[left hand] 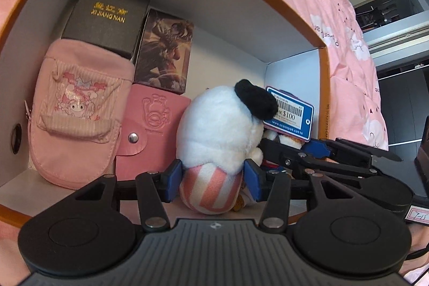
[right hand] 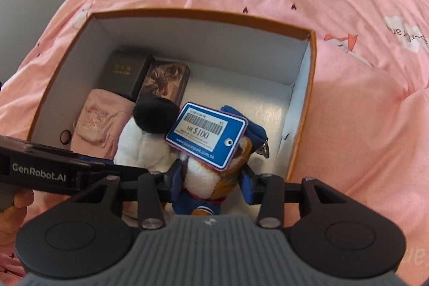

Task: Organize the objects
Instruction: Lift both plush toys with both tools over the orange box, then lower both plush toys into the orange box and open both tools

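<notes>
Placing step, judged well along. Packed along the box's (right hand: 305, 109) left side: pink pouch (left hand: 77, 111), black case (left hand: 107, 18), picture box (left hand: 165, 52), pink wallet (left hand: 150, 130). Left tongs (left hand: 213, 180) pinching white plush (left hand: 217, 125) by its striped base, low inside the box. Right tongs (right hand: 211, 185) pinching tagged plush (right hand: 203, 178) beside it, over bare floor. Next: settle both down, spread the tongs, lift clear.
</notes>
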`<state>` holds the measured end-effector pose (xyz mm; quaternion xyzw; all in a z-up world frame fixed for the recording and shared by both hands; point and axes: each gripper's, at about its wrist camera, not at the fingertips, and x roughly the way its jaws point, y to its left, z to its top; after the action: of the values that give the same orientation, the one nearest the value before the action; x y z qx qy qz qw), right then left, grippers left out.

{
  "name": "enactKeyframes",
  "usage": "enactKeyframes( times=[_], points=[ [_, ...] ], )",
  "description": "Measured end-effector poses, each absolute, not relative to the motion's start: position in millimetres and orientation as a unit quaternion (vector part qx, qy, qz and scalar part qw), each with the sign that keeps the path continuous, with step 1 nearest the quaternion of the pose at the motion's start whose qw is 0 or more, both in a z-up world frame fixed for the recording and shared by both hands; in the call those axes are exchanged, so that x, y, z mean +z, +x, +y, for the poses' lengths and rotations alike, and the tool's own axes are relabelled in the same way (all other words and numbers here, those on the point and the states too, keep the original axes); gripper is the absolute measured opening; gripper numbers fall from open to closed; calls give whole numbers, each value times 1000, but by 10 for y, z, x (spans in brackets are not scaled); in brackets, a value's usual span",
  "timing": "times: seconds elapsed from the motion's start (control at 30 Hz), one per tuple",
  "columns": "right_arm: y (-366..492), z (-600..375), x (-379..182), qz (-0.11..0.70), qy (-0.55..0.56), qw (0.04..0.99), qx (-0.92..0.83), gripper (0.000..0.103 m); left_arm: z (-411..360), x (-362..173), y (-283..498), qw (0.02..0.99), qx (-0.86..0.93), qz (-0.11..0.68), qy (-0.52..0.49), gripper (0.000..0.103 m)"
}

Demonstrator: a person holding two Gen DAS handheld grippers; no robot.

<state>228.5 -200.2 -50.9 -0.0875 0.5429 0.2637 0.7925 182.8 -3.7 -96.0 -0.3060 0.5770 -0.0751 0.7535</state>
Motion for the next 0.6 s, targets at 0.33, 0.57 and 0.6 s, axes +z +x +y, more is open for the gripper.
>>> enactKeyframes(
  times=[0.33, 0.57, 0.6],
  points=[
    [2422, -1838, -575, 576, -119, 773, 238, 45, -1, -1028, 1797, 756, -74, 572, -308, 57],
    [2377, -1731, -601, 582, -135, 769, 227, 48, 26, -862, 1659, 787, -83, 550, -267, 58],
    [2355, -1700, -617, 580, -147, 768, 227, 49, 33, -830, 1640, 791, -90, 545, -264, 58]
  ],
)
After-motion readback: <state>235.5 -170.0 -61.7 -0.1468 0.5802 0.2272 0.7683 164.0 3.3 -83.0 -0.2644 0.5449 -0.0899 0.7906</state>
